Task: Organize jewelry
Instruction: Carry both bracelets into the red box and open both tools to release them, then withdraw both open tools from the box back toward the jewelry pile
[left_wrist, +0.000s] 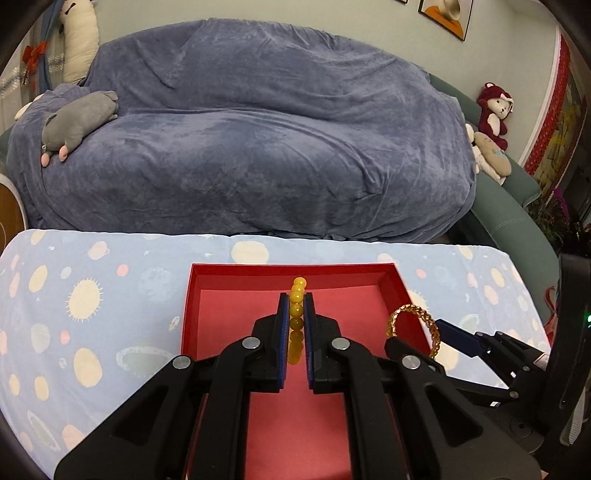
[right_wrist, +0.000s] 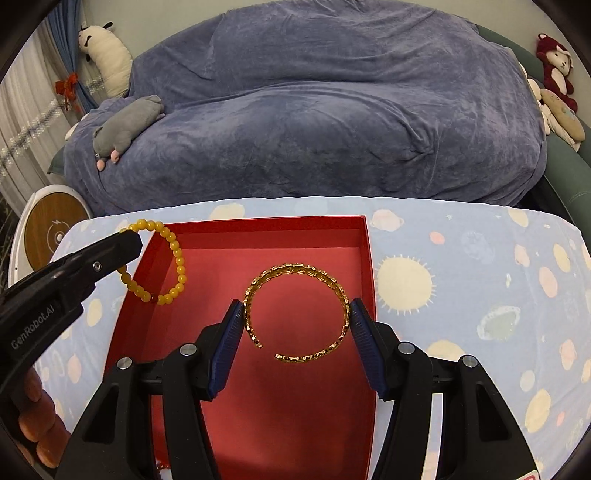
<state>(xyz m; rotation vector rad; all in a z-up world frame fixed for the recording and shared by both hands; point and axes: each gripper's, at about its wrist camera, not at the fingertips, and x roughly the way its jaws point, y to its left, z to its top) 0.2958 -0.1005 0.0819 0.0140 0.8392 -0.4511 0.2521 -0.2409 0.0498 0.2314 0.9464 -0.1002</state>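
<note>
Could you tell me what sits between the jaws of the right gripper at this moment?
The open gold bangle spans the gap, its sides touching both blue pads of the right gripper, above the red box. The right wrist view shows it.

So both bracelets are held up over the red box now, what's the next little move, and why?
Probably lower both and let go. The left gripper is pinching the yellow bead bracelet and the right gripper spans the gold cuff bracelet, both hanging over the red box, whose floor is bare.
</note>
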